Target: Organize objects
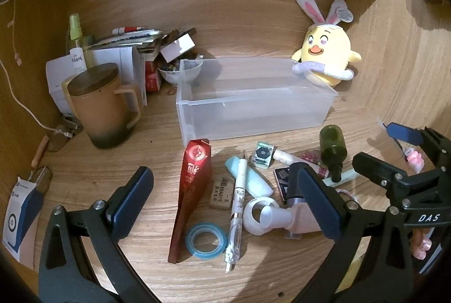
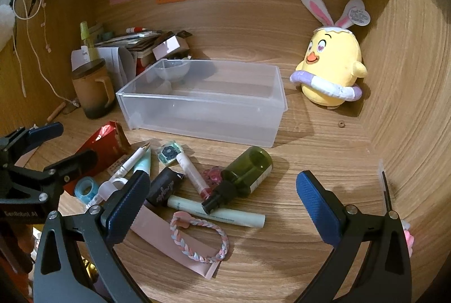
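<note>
Grippers idle over desk clutter, bin empty

Both jaws released, spread wide, nothing between the pads. We have the left gripper (image 1: 225,204) hanging above the left part of the pile and the right gripper (image 2: 222,204) above the right part; each one shows in the other's camera.

Clear plastic bin (image 2: 197,117) sits on the wooden desk (image 2: 310,162) just behind the pile, nothing inside it. Yellow chick plush (image 2: 329,69) with rabbit ears stands right of the bin by the back wall. Lidded brown mug (image 1: 104,105) stands left of the bin, in front of a stack of papers and boxes.

Pile in front of the bin, all lying flat:
- red packet (image 1: 194,184), torn open at the top
- blue tape roll (image 1: 207,239) just beside the packet's lower end
- clear pen (image 1: 236,212), crossing a pale blue tube (image 1: 253,179)
- green spray bottle (image 2: 242,176) on its side, black nozzle resting on a pale green tube (image 2: 225,214)
- braided bracelet (image 2: 203,235) lying on a pink pouch (image 2: 169,241)
- small black case (image 2: 165,187) next to our right gripper's left finger
</note>
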`<state>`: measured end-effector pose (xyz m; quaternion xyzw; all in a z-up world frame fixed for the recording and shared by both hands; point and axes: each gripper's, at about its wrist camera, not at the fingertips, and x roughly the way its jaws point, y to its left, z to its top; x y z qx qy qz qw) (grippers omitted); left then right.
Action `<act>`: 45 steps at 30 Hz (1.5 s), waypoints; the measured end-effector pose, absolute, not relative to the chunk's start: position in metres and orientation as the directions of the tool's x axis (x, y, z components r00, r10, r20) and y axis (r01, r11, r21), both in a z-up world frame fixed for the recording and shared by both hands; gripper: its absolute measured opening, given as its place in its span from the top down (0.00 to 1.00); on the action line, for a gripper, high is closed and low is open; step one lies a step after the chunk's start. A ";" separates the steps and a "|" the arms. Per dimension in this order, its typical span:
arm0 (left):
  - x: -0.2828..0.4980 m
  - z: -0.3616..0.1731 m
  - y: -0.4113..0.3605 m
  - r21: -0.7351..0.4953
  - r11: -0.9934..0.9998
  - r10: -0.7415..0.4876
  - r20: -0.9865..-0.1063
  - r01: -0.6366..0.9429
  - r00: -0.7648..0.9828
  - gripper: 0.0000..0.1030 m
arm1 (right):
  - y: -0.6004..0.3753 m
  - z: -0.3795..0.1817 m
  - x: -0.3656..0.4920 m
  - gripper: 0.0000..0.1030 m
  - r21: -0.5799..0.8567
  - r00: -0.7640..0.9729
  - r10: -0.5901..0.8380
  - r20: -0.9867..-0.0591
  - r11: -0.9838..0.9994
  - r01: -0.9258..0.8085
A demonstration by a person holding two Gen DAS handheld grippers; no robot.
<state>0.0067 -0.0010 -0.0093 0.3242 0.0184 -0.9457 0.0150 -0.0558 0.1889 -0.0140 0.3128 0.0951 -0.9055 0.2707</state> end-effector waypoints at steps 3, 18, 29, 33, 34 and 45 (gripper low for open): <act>0.007 -0.008 0.001 -0.021 -0.999 -0.013 -0.611 0.033 -0.791 0.00 | 0.190 -0.013 -0.056 0.00 0.004 -0.655 -0.436 -0.617 -0.834 0.551; 0.007 -0.008 -0.004 -0.052 -0.998 0.006 -0.616 0.033 -0.788 0.00 | 0.192 -0.013 -0.058 0.00 0.025 -0.646 -0.444 -0.621 -0.835 0.550; 0.005 -0.009 -0.006 -0.061 -0.997 0.009 -0.619 0.037 -0.785 0.00 | 0.191 -0.011 -0.057 0.00 0.028 -0.645 -0.451 -0.617 -0.832 0.555; 0.006 -0.010 -0.009 -0.069 -0.997 0.011 -0.622 0.041 -0.783 0.00 | 0.190 -0.010 -0.057 0.00 0.028 -0.642 -0.453 -0.618 -0.829 0.559; 0.006 -0.010 -0.010 -0.073 -0.997 0.013 -0.623 0.041 -0.782 0.00 | 0.189 -0.011 -0.058 0.00 0.027 -0.641 -0.454 -0.619 -0.828 0.560; 0.005 -0.016 -0.019 -0.101 -0.994 0.032 -0.616 0.038 -0.787 0.00 | 0.182 -0.018 -0.061 0.00 0.041 -0.610 -0.472 -0.637 -0.811 0.584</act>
